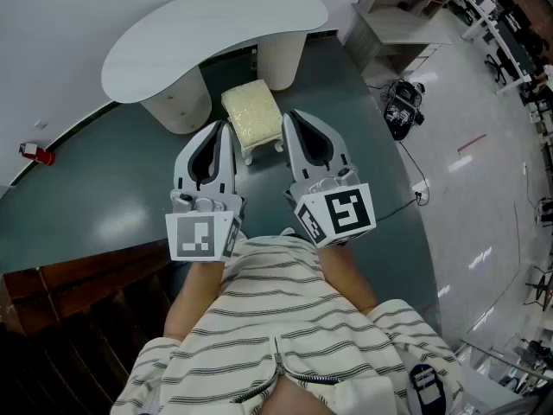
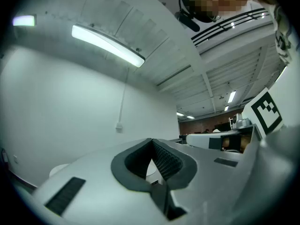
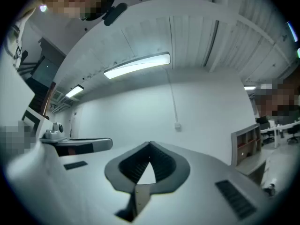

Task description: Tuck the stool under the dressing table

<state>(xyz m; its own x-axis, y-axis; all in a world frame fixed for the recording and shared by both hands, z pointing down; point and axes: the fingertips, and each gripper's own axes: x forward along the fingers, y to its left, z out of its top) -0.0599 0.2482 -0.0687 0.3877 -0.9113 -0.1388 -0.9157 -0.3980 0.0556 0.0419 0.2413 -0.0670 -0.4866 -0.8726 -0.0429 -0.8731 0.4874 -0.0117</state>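
Stool sits at upper centre of the frame, just before the gap between the dressing table's pedestals. Left gripper and right gripper hover with fingers together, empty. An off-centre shove could jam it against a pedestal or tip it.

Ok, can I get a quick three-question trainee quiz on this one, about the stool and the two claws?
1. True or false: the left claw is gripping the stool.
2. Where is the stool relative to the dressing table? A) on top of it; B) upright on the floor between its two pedestals, its seat in plain view; C) fully hidden beneath its top.
3. Fill in: the left claw and the right claw both have their jaws ____ and hold nothing.
Key: 1 false; 2 B; 3 shut.
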